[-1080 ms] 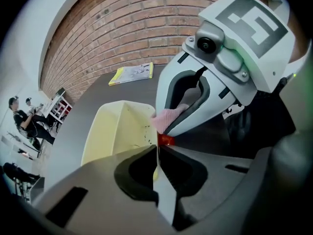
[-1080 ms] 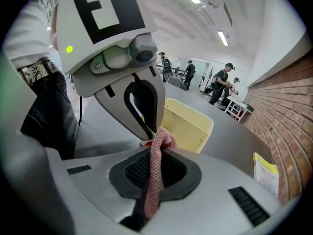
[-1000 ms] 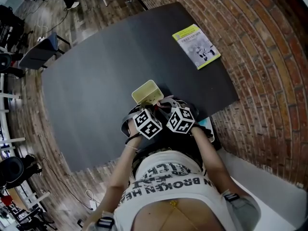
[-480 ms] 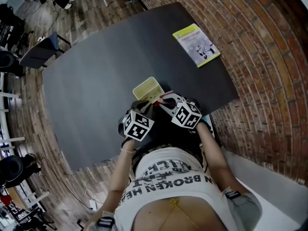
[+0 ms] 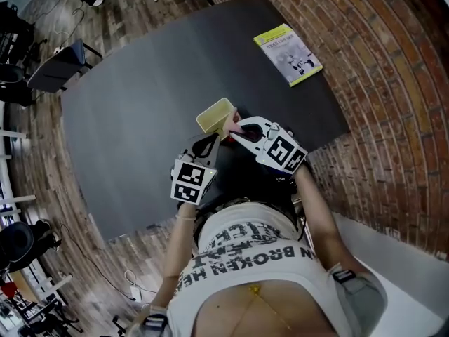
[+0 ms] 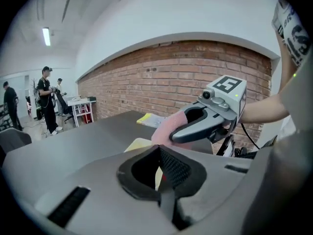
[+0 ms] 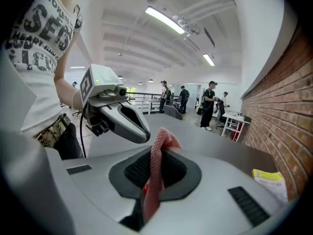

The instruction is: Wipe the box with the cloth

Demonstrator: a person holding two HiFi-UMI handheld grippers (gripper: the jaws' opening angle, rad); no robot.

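Shirt (image 5: 245, 258) lettering "BROKEN"

Operator wear: white short-sleeved T-shirt (image 5: 245, 272) with black block lettering, dark trousers (image 5: 245, 188). Left gripper (image 5: 212, 141) and right gripper (image 5: 235, 126) have light grey moulded shells and black textured jaw pads. Each carries a white cube (image 5: 191, 182) printed with black square markers, and a black cable (image 6: 246, 134) runs beneath.

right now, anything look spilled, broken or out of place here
Nothing stands out. The box is open side up and looks intact, the book lies flat near a far corner of the table, and the cloth is pinched in the right gripper. No spill shows.
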